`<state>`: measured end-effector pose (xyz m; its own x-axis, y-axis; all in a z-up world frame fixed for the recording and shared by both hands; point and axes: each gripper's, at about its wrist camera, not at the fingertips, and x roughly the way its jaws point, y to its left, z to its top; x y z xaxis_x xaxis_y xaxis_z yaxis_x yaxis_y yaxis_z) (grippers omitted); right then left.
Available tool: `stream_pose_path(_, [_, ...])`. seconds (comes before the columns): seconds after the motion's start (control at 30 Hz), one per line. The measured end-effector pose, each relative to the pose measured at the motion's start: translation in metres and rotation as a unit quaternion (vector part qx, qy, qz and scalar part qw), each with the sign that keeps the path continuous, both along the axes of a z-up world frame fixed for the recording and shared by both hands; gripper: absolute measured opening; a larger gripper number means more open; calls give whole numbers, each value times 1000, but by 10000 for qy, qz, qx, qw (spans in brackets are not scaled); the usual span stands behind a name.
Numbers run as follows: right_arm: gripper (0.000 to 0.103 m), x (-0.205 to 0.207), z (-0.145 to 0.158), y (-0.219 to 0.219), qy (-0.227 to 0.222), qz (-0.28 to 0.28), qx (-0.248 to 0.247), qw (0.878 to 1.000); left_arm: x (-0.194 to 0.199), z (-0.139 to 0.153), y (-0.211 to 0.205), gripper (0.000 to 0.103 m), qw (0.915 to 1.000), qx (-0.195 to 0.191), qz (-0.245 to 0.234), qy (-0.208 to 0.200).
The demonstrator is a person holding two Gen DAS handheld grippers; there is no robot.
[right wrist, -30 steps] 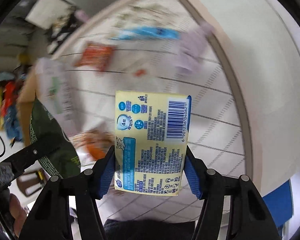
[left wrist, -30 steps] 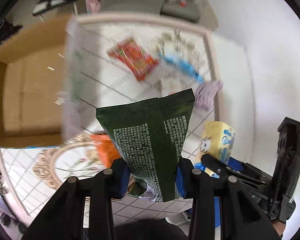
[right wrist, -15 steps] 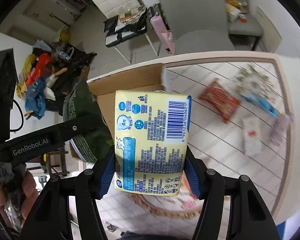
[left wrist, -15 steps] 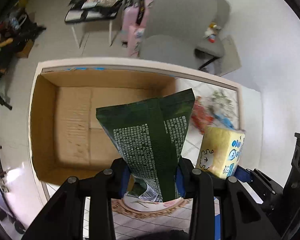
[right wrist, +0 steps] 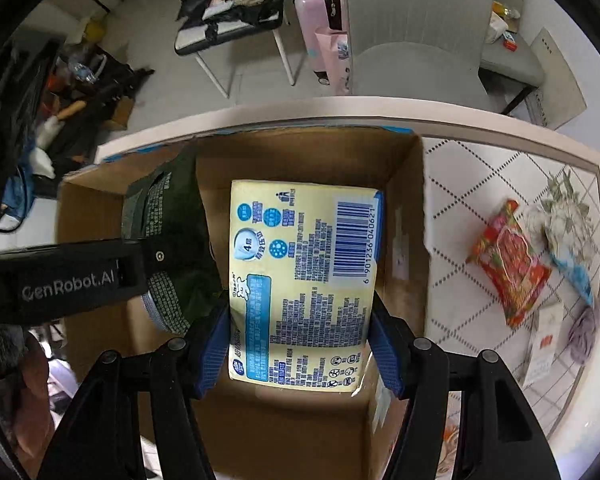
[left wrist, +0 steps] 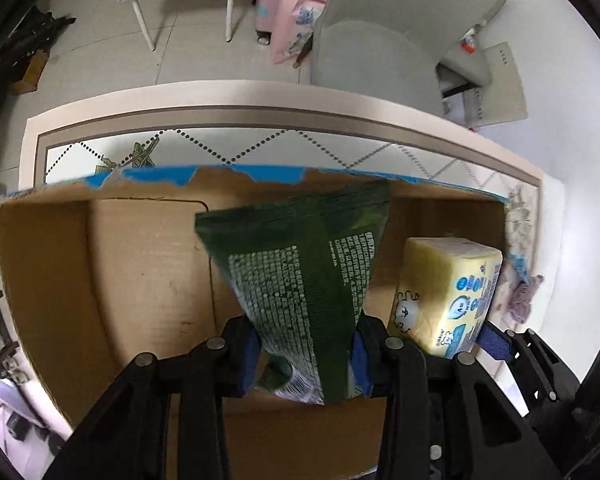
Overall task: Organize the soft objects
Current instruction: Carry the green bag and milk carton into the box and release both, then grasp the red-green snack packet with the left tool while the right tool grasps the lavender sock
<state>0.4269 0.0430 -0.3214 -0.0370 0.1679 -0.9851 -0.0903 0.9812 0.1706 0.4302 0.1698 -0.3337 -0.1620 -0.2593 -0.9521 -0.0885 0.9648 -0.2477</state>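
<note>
Left wrist view: the left gripper [left wrist: 305,354] is clamped on the lower end of a dark green pouch [left wrist: 300,272], its blue pads pressed into both sides so the soft bag stands up and fans wider towards the far end; beneath and beyond it lies the open cardboard box [left wrist: 140,264], its far rim edged with torn blue tape; the pouch hangs over the box interior, probably so that a release drops it straight in; to the right, close beside it, the yellow tissue pack [left wrist: 446,296] is also over the box.

Right wrist view: the right gripper [right wrist: 300,350] is closed on the near end of the yellow tissue pack [right wrist: 300,280], barcode face towards the camera, squeezed only lightly, as the pack keeps its block shape; it hangs above the box floor near the right wall; the green pouch [right wrist: 168,240] and the left gripper's black body sit to the left; on the tiled table [right wrist: 480,184] to the right, a red snack bag [right wrist: 508,260], a blue wrapper [right wrist: 572,276] and a lilac cloth [right wrist: 588,324] wait outside the box, so the sorting looks partly done.
</note>
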Motion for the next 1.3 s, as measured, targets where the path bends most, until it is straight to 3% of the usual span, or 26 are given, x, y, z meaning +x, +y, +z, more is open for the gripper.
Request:
stream_pose_path(0.13, [68,8,-8,5,-22,0,-102,9999,3,-3,-2,36,9995,272,-168,-26])
stream_pose_path(0.2, [79,10,-9,6,-36,3,-109,9999,2,-1,-3,38,9991,360,-233,-53])
stream_pose_path(0.3, [83,9,-4,7,-90,3,-166,9998,0,5,7,42,9983,489,-243,-196])
stream_pose_path(0.37, [88,5,0,6,-84,-35,-156,9998,-3,10,13,69,9985,428,-221,-242])
stream_pose_path(0.57, [91,-18,14,8,-136,40,-313,9994,-23,30,33,88,9978,446,-85,-478])
stream_pose_path(0.77, [97,-46,34,13,-314,95,-313,9990,-58,54,43,91,9938,634,-73,-906])
stream_pose_path(0.87, [98,-61,47,11,-461,113,-321,9984,-77,69,49,100,9920,508,45,-1156])
stream_pose_path(0.97, [98,-78,58,11,-571,157,-285,9978,-95,83,50,101,9897,381,149,-1375])
stream_pose_path(1.13, [98,-105,80,6,-754,233,-187,9967,-119,108,42,101,9816,654,97,-1792])
stream_pose_path(1.3, [98,-133,100,-11,-866,184,77,9960,-145,129,32,103,9747,623,213,-2136])
